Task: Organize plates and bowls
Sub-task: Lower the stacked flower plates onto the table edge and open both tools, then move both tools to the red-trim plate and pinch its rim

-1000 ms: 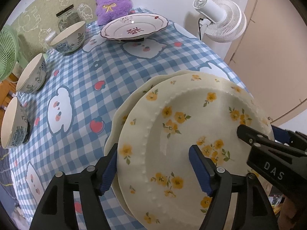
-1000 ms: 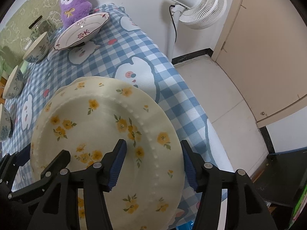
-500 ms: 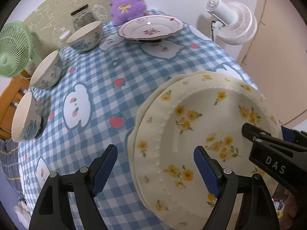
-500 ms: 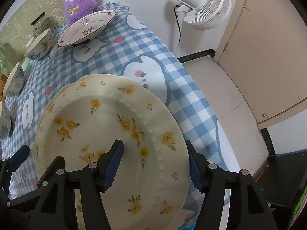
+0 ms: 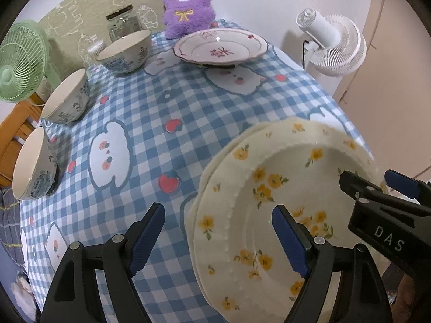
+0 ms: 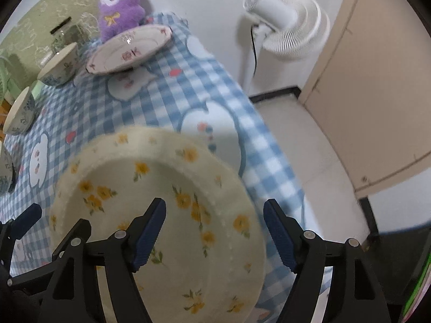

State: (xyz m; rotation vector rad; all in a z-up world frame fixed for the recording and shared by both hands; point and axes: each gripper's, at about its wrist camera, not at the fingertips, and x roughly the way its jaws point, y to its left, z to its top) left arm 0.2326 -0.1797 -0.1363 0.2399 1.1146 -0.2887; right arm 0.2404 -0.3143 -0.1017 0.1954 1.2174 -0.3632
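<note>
Two cream plates with yellow flowers (image 5: 282, 188) lie stacked, slightly offset, at the near right corner of the checked tablecloth (image 5: 161, 113). My left gripper (image 5: 218, 238) hangs open over their left rim, one finger above the cloth and one above the top plate. In the right wrist view the same plates (image 6: 161, 188) fill the lower left. My right gripper (image 6: 214, 235) straddles their right rim, its jaws opening and its pads clear of the plate. Three blue-patterned bowls (image 5: 124, 51) (image 5: 66, 97) (image 5: 32, 164) line the left side. A pink-rimmed plate (image 5: 221, 47) sits at the back.
A purple plush toy (image 5: 188, 2) and a glass jar (image 5: 121, 25) stand at the table's far edge. A green fan (image 5: 21, 59) is at the left, a white fan (image 6: 291, 27) on the floor to the right. The table edge drops off just right of the stacked plates.
Both pairs of jaws have spread wider around the plate rims. Both views have pulled back a little, and the plates now lie further right in the left wrist view.
</note>
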